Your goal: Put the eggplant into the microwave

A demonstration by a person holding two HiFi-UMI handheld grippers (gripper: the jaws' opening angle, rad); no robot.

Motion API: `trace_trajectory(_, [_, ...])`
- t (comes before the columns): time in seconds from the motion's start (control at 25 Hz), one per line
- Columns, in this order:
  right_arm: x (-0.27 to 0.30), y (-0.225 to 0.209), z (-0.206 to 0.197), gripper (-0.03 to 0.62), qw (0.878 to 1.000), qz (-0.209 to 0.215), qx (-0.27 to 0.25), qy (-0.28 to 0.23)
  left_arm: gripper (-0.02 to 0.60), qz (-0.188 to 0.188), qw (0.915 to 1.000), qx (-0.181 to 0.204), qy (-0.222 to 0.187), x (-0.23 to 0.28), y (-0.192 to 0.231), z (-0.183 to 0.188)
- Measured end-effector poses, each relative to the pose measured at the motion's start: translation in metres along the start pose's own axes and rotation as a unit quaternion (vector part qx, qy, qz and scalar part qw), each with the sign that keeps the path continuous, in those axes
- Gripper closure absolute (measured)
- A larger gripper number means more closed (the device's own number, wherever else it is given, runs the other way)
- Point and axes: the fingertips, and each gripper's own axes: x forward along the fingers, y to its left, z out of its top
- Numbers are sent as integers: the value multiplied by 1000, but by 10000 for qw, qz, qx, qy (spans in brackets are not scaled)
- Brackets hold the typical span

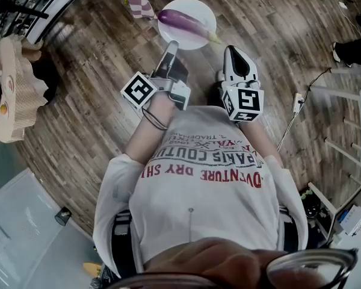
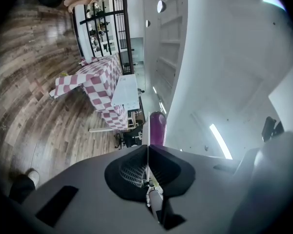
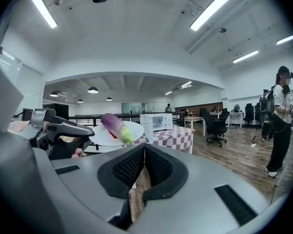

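A purple eggplant [image 1: 182, 21] with a green stem lies on a white plate [image 1: 196, 6] held out over the wooden floor. My left gripper [image 1: 171, 46] is shut on the plate's near rim. In the left gripper view the plate [image 2: 147, 126] shows edge-on between the closed jaws, with the eggplant [image 2: 157, 127] beyond it. My right gripper [image 1: 238, 50] hovers beside it on the right, shut and empty. From the right gripper view [image 3: 144, 148] I see the left gripper [image 3: 63, 129], the plate [image 3: 100, 137], the eggplant [image 3: 115, 125] and, farther off, a white microwave [image 3: 156, 121] with its door closed.
The microwave stands on a table with a red-and-white checked cloth [image 3: 175, 135], which also appears ahead in the head view [image 1: 138, 0]. A person [image 3: 282, 117] stands to the right near office chairs [image 3: 215, 126]. A power strip and cable [image 1: 298, 103] lie on the floor.
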Motion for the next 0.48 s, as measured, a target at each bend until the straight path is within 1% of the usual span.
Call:
trace_trajectory(0.28, [64,-100,3,568,9993,277,196,152,551,375,9992,93,-116,105,22,-26])
trace_trajectory(0.36, [83,-129,8,568,9990,363,223,165,551,341,9993,-27,-166,138,19,-35])
trace_trajectory(0.48, [113,-169,20,568,9983,532,183,159,551,307,9990,-29,-325,187,15,-40])
